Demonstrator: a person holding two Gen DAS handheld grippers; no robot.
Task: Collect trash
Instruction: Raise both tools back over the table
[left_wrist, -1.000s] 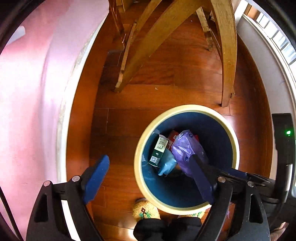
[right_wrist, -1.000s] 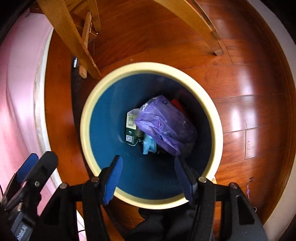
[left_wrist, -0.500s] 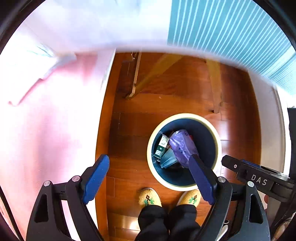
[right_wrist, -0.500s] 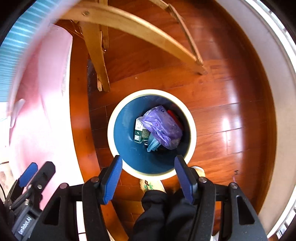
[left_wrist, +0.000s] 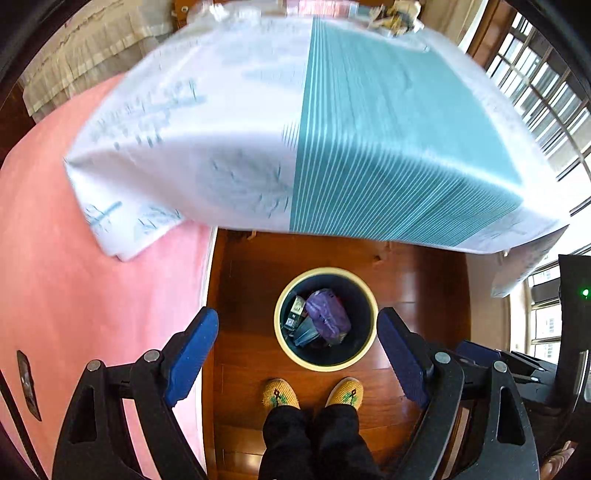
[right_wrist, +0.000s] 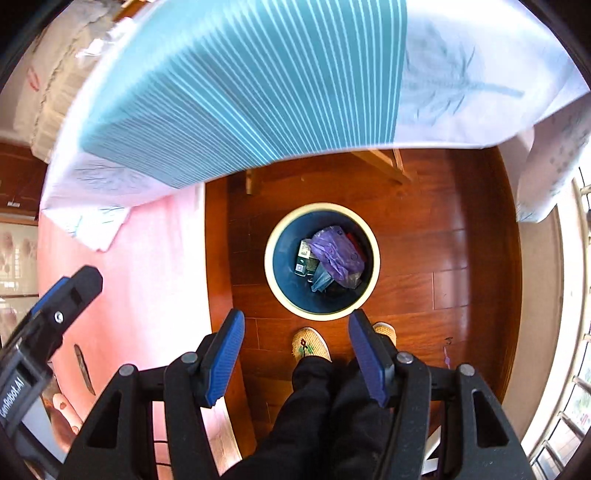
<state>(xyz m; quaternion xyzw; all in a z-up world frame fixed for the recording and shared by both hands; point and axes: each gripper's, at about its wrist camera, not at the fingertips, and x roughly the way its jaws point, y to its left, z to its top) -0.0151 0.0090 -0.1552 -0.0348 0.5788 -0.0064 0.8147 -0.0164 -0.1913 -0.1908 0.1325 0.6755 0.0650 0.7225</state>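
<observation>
1. Trash fills the bottom of a round bin (left_wrist: 326, 363) with a cream rim and dark blue inside, standing upright on the wooden floor (left_wrist: 417, 280), its mouth facing straight up toward both cameras.
2. On top of the pile lies a crumpled purple bag (left_wrist: 327, 314); in the left wrist view its long axis runs from upper left to lower right, and the right wrist view (right_wrist: 338, 253) shows the same slant.
3. Just left of the bag a small printed carton (right_wrist: 303, 258) stands on end against the bin wall, long axis running up and down in the picture, and a teal wrapper (right_wrist: 320, 278) pokes out below the bag.
4. The left gripper (left_wrist: 297, 356) hangs high above the bin with its blue pads (left_wrist: 192, 356) spread wide and nothing between them.
5. The right gripper (right_wrist: 295, 356) is also parted, less widely, and empty; its pads (right_wrist: 225, 356) frame the floor and a slipper.
6. A person's two patterned slippers (left_wrist: 280, 393) and dark trouser legs (right_wrist: 332, 410) stand just in front of the bin.
7. Beyond the bin, a table (right_wrist: 384, 160) draped in a white and teal striped cloth (left_wrist: 388, 147) overhangs the floor, with a pink surface (left_wrist: 92, 295) to the left.
</observation>
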